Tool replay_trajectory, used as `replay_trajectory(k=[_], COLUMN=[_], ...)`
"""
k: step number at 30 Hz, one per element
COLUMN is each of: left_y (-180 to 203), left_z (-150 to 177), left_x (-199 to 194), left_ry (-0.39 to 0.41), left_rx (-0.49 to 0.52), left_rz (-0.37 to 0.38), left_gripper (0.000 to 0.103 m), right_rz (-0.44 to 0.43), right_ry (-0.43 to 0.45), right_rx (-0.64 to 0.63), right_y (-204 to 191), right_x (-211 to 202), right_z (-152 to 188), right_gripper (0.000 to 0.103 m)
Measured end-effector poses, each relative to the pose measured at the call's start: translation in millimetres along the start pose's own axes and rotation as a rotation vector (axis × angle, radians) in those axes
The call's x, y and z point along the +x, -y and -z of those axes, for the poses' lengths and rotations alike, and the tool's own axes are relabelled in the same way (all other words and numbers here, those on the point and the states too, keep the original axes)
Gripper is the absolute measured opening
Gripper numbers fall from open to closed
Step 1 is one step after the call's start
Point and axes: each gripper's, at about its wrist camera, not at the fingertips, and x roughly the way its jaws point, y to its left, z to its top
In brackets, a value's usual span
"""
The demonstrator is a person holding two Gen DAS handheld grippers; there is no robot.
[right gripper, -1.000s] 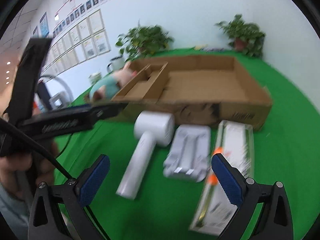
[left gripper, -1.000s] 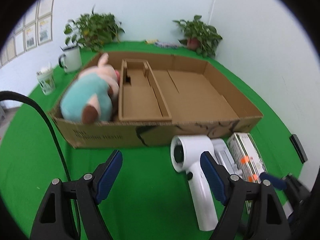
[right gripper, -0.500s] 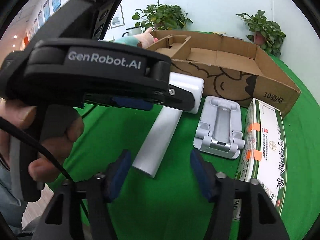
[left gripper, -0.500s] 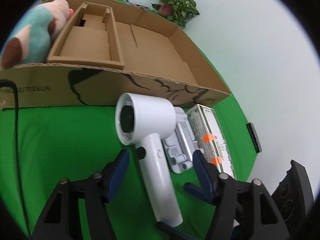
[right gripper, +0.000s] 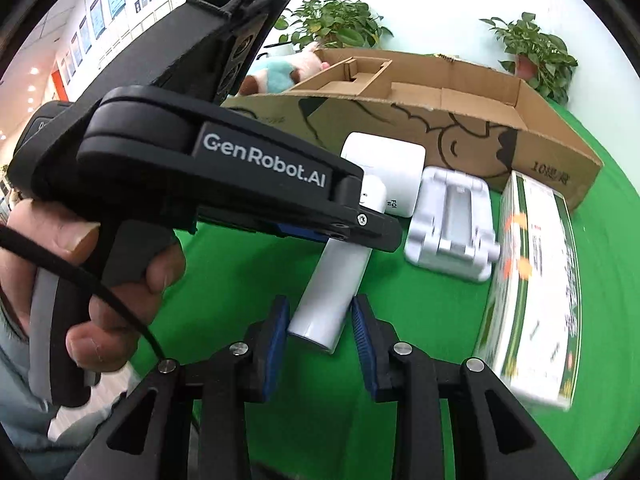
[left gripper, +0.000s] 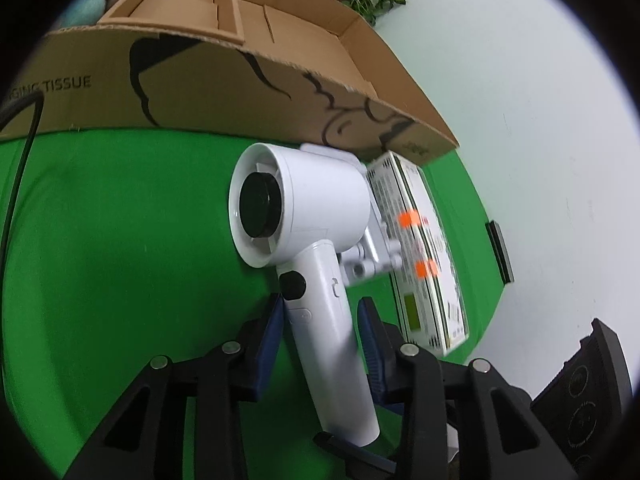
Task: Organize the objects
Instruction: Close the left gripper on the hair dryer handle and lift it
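A white hair dryer (left gripper: 304, 220) lies on the green cloth in front of a long open cardboard box (left gripper: 224, 80). My left gripper (left gripper: 320, 332) straddles the dryer's handle (left gripper: 336, 340), its blue pads close on both sides of it. In the right wrist view my right gripper (right gripper: 320, 332) brackets the butt end of the same handle (right gripper: 332, 296); the left gripper body (right gripper: 224, 176) crosses above it. A grey plastic stand (right gripper: 452, 224) and a white-green carton (right gripper: 532, 280) lie right of the dryer. A plush pig (right gripper: 280, 72) sits in the box's left end.
The box holds a cardboard insert (left gripper: 180, 4) on its left; its right part is bare cardboard. Potted plants (right gripper: 336, 20) stand behind the box by the wall. A black cable (left gripper: 20, 160) hangs at the left. A white wall (left gripper: 520, 100) borders the table on the right.
Both grippers moved in on the hair dryer and narrowed. The left now straddles its handle; the right now brackets the handle's end.
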Motion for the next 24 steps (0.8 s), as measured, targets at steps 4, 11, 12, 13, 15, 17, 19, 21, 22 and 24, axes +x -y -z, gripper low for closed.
replay_trajectory(k=[4, 11, 12, 13, 15, 17, 19, 21, 22, 24], left_y=[3, 1, 3, 3, 4, 5, 8, 12, 14, 18], left_z=[5, -3, -2, -1, 2, 2, 1, 2, 2, -1], left_x=[0, 5, 5, 4, 3, 4, 4, 1, 0, 0], left_ry=[0.001, 0.013, 0.015, 0.02, 0.024, 0.026, 0.028, 0.035, 0.042, 0.056], left_rx=[-0.012, -0.033, -0.023, -0.02, -0.026, -0.028, -0.029, -0.023, -0.021, -0.016], left_rz=[-0.002, 0.001, -0.011, -0.011, -0.009, -0.016, -0.026, -0.034, -0.036, -0.04], left_gripper=[0.035, 0.034, 0.034, 0.034, 0.034, 0.033, 0.033, 0.033, 0.032, 0.032], right_rz=[-0.003, 0.054, 0.058, 0.06, 0.061, 0.066, 0.065, 0.062, 0.063, 0.061], right_ry=[0.008, 0.006, 0.012, 0.015, 0.017, 0.02, 0.024, 0.03, 0.037, 0.055], right_rx=[0.034, 0.034, 0.033, 0.031, 0.032, 0.033, 0.04, 0.043, 0.042, 0.041], right_y=[12, 10, 9, 9, 8, 8, 5, 4, 3, 2], right_x=[-20, -5, -6, -6, -7, -8, -10, -12, -14, -15], right_z=[5, -8, -7, -7, -6, -6, -3, -1, 1, -3], right_gripper=[0.032, 0.032, 0.032, 0.032, 0.031, 0.031, 0.031, 0.03, 0.03, 0.03])
